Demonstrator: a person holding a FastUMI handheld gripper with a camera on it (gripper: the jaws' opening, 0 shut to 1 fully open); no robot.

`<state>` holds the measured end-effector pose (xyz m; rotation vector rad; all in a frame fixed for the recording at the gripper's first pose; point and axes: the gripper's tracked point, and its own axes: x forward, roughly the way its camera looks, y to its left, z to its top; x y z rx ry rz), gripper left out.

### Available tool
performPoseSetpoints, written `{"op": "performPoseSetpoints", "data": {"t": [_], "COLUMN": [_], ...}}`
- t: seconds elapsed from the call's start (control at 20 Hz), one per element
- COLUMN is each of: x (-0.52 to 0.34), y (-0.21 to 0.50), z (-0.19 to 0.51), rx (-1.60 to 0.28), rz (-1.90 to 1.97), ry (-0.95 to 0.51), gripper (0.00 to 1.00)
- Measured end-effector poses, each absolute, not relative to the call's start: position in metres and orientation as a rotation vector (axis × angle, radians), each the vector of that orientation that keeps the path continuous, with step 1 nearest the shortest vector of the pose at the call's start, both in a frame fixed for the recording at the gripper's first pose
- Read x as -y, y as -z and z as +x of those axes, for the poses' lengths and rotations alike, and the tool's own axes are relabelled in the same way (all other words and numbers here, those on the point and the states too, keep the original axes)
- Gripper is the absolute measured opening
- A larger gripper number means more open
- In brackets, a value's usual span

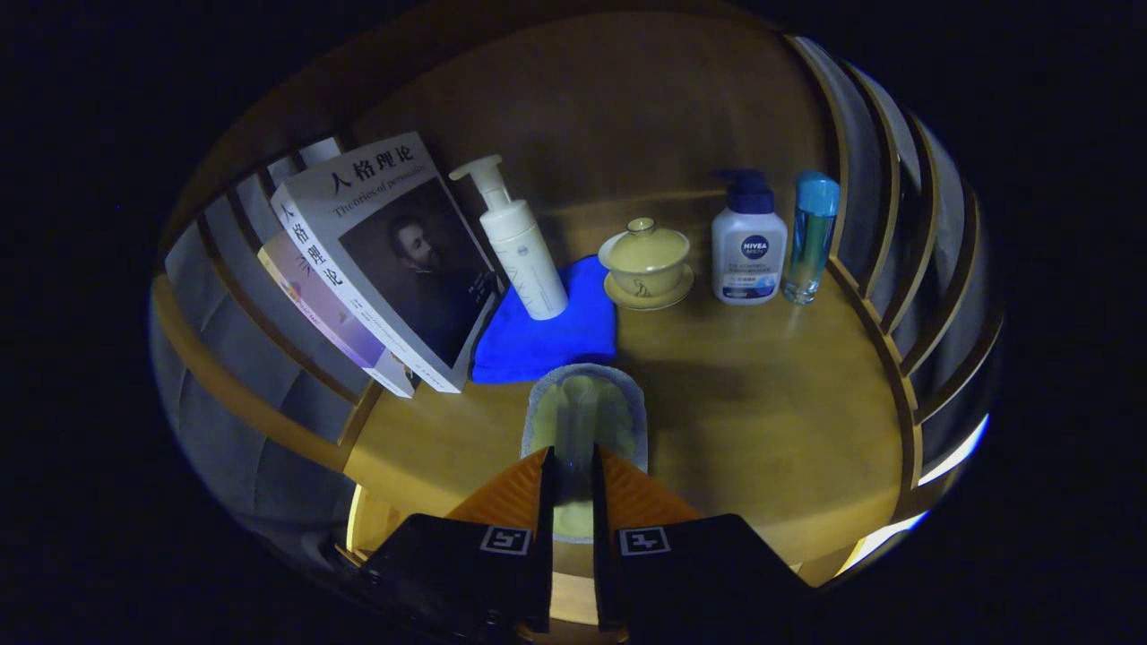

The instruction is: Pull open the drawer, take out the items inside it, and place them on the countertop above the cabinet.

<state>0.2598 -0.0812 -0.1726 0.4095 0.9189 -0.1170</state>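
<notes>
Nearest to us, our gripper (573, 461) has its two orange fingers (511, 493) drawn almost together, pinching a pale yellow sponge with a grey fuzzy edge (584, 414); both fingers press on its near end, and the rest sticks out just ahead of them, over the wooden countertop (762, 421). We judge it is held by one end so that the free end can be laid flat on the bare wood before we let go. Whether its far edge already touches the surface we cannot tell. Just beyond the sponge lies a folded blue cloth (547, 336), with a white pump bottle (518, 240) standing on or against its back edge. Beside them two books (385, 260) lean against the slatted side rail (260, 296), which keeps them propped up. Farther back stand a yellow lidded cup on a saucer (645, 262), a white lotion bottle with a dark pump (748, 242) and a slim blue-capped bottle (811, 237), lined up near the back, leaving the front free for setting things down.
</notes>
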Motion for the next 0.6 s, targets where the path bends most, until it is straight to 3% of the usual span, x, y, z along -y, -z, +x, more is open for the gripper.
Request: {"op": "performPoseSetpoints", "data": {"t": [0.45,0.55,0.6], "x": [0.084,0.078,0.077], "y": [0.177,0.174,0.175], "z": [0.274,0.274,0.272], "rx": [-0.912,-0.914,-0.911], "rz": [0.455,0.464,0.46], "ry": [0.161,0.146,0.137], "gripper": [0.21,0.25,0.34]}}
